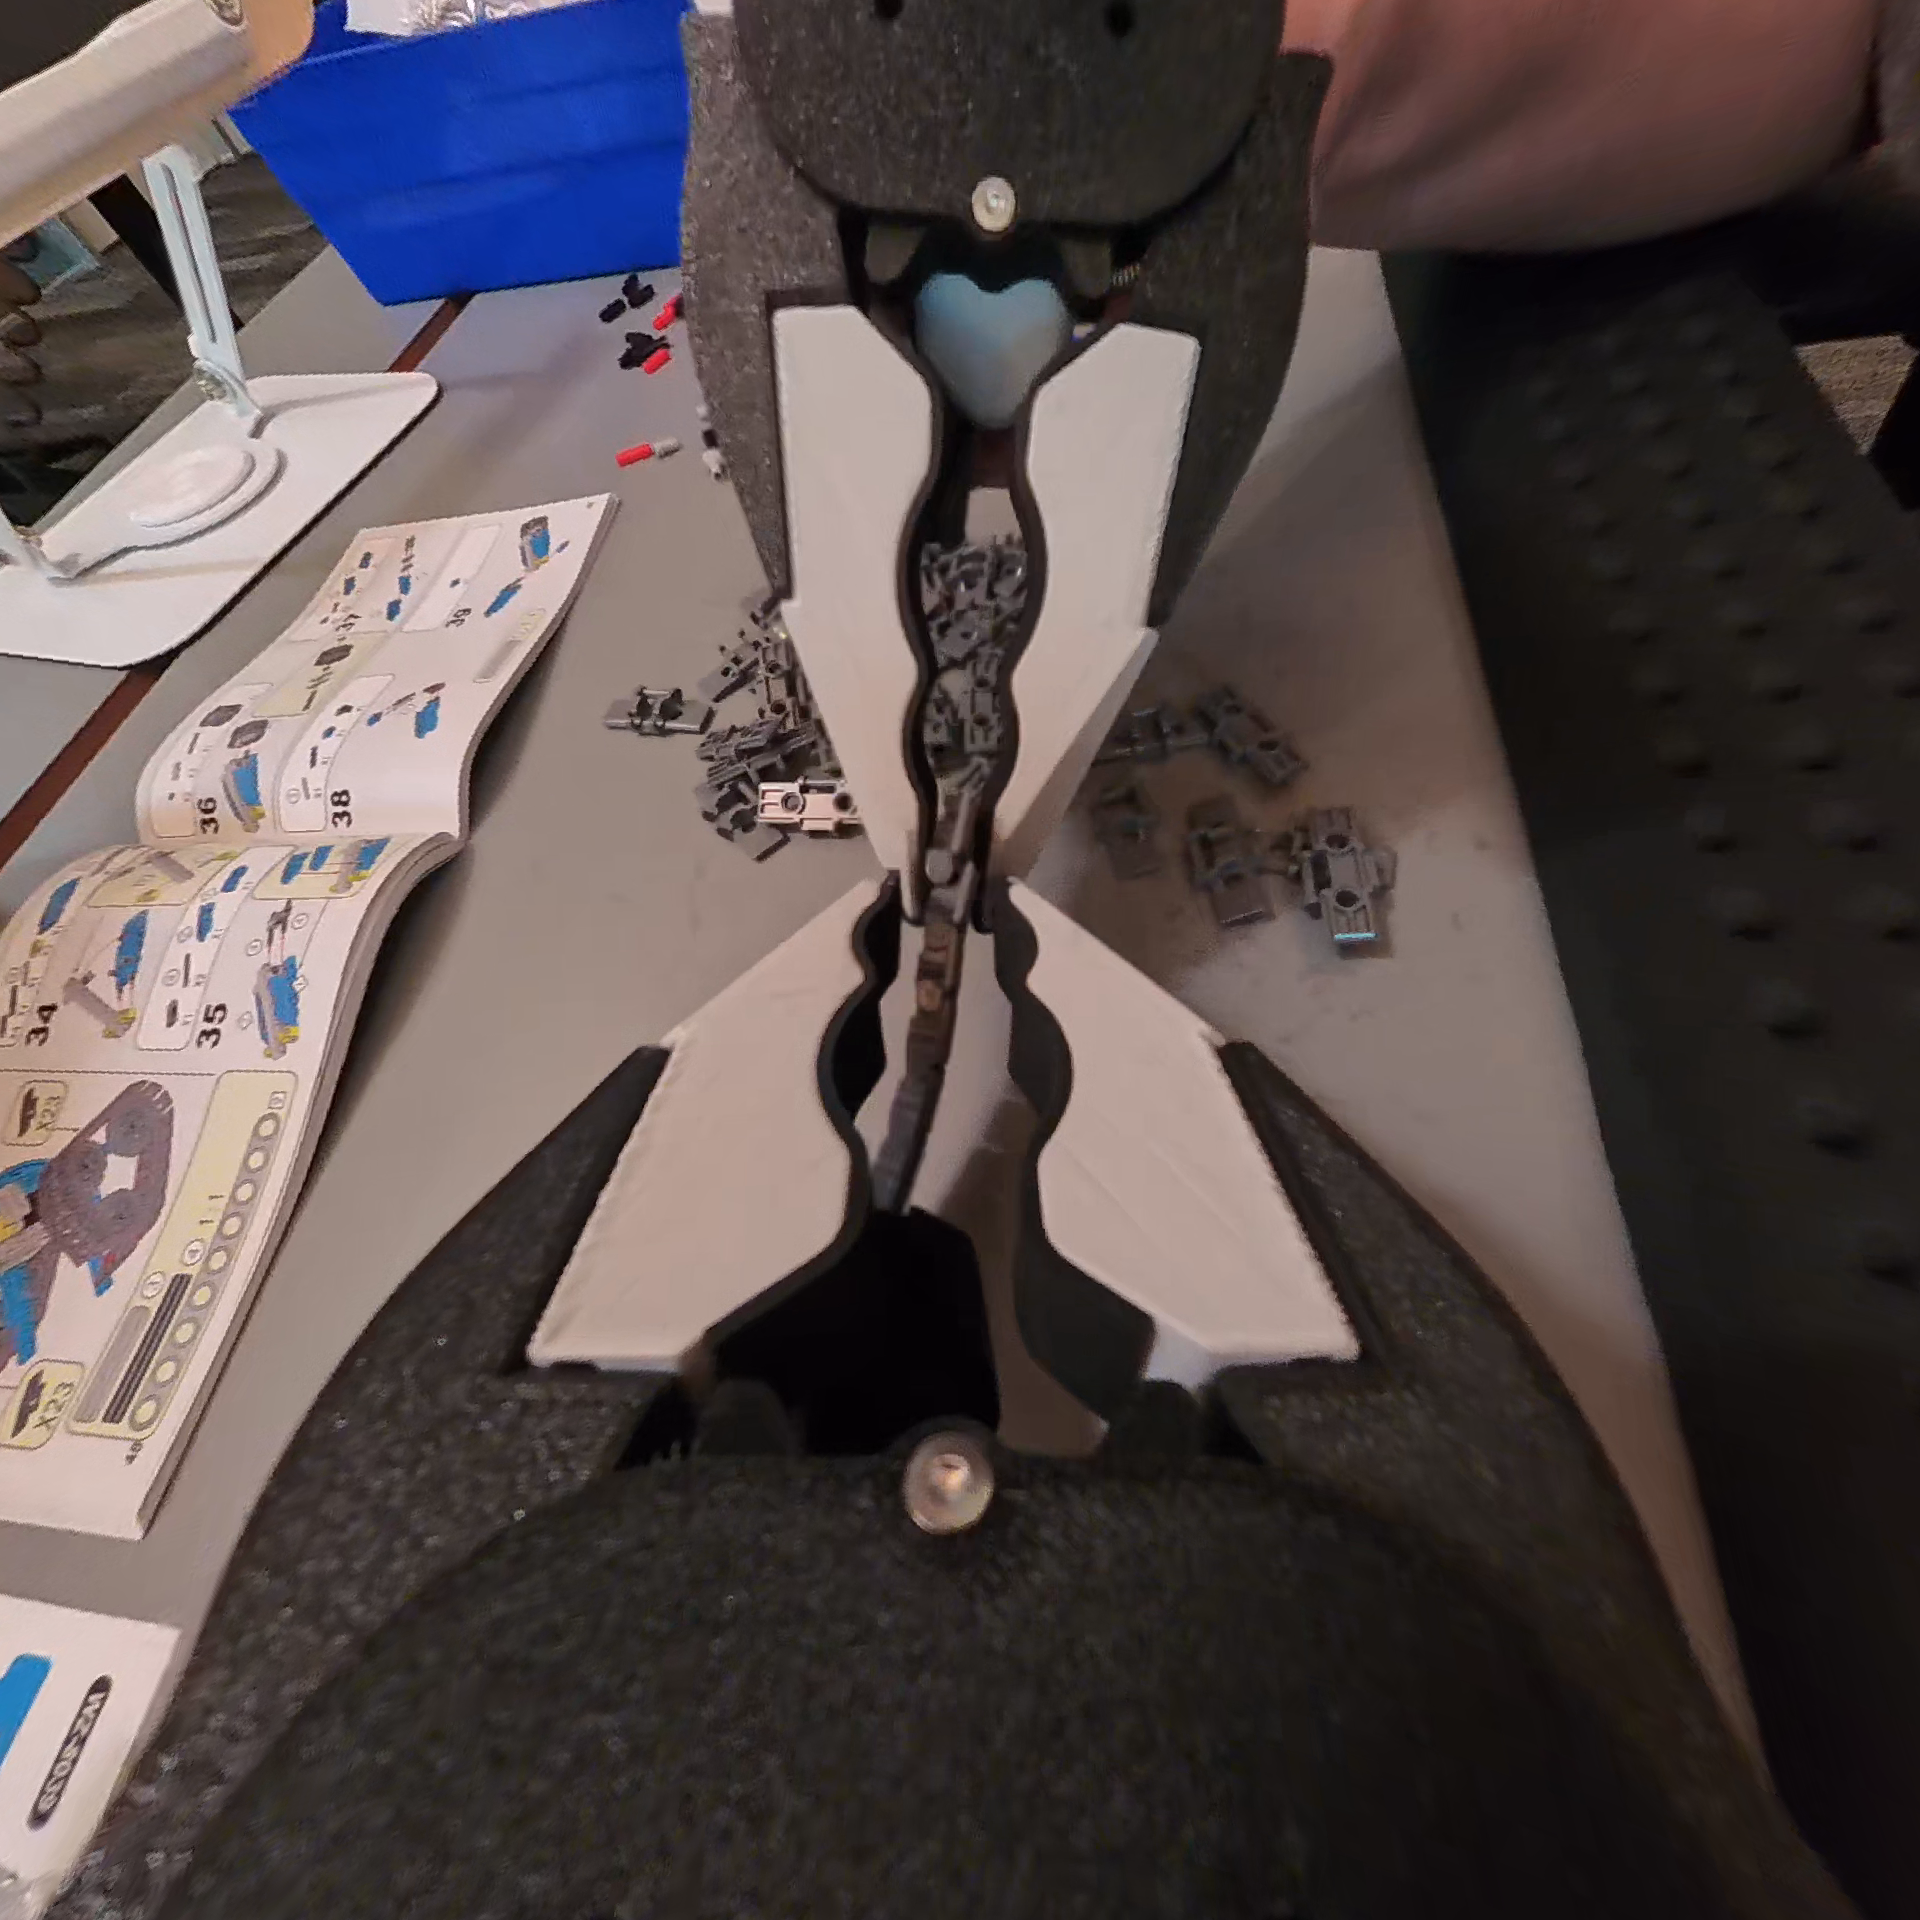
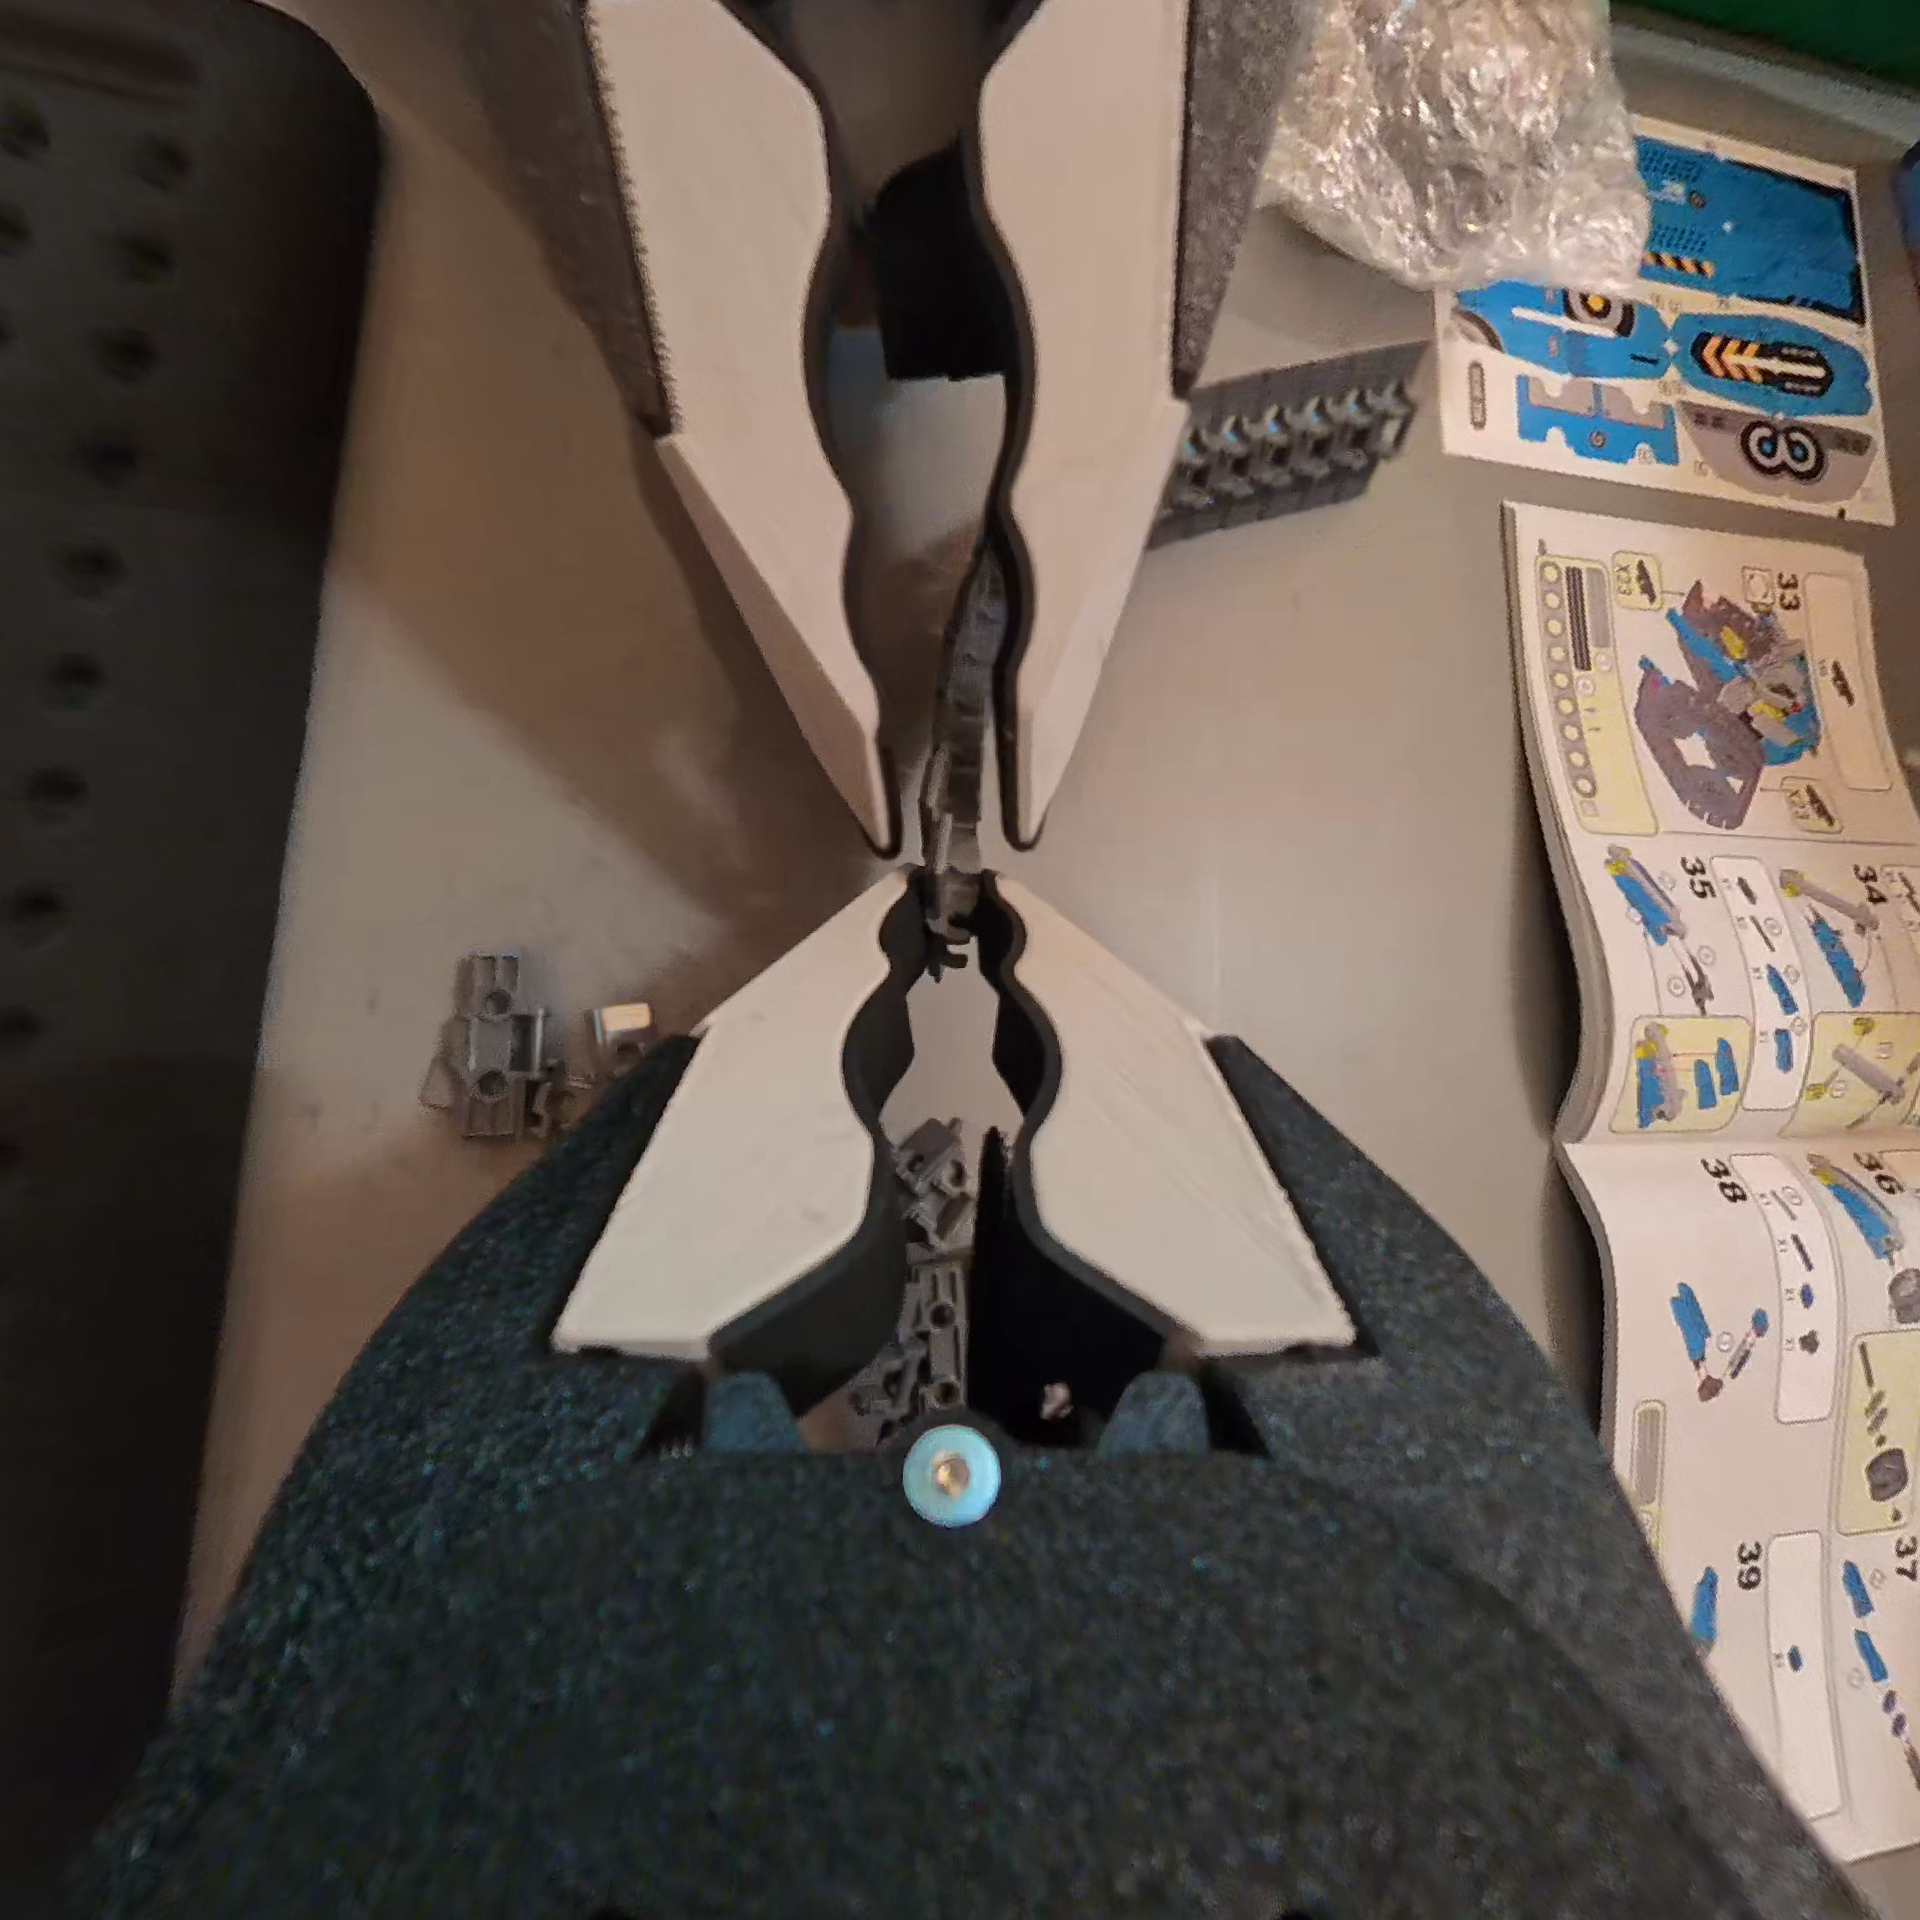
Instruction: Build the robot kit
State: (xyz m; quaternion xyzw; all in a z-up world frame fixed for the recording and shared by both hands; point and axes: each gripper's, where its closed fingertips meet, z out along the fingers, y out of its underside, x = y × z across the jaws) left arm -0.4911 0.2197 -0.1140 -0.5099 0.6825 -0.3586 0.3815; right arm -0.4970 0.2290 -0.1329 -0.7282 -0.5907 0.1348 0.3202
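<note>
**Grey plastic chain pinched between two facing grippers**

Grey plastic is what we see most: a narrow strip of linked track pieces (image 1: 928, 997) runs tip to tip between the two tools. Our left hand-held gripper (image 1: 940, 904), with white wedge-shaped fingers (image 1: 748, 1174) edged in wavy black pads on a rough black foam-like body, is closed on the near end of the strip. The right hand-held gripper (image 2: 948, 894), built the same, points straight back at it and clamps the far end, so the tips of both nearly touch. In the left wrist view a person's forearm (image 1: 1579, 125) reaches in behind the right tool.

Below them, on the smooth grey worktop (image 1: 540, 935), lies a loose heap of matching grey links (image 1: 1236, 821). An open instruction booklet (image 1: 260, 831) with curved pages sits to one side, near a blue bin (image 1: 468, 135) and a white stand (image 1: 208, 447). In the right wrist view we also see a sticker sheet (image 2: 1662, 343) and crinkled clear plastic wrap (image 2: 1455, 135).
</note>
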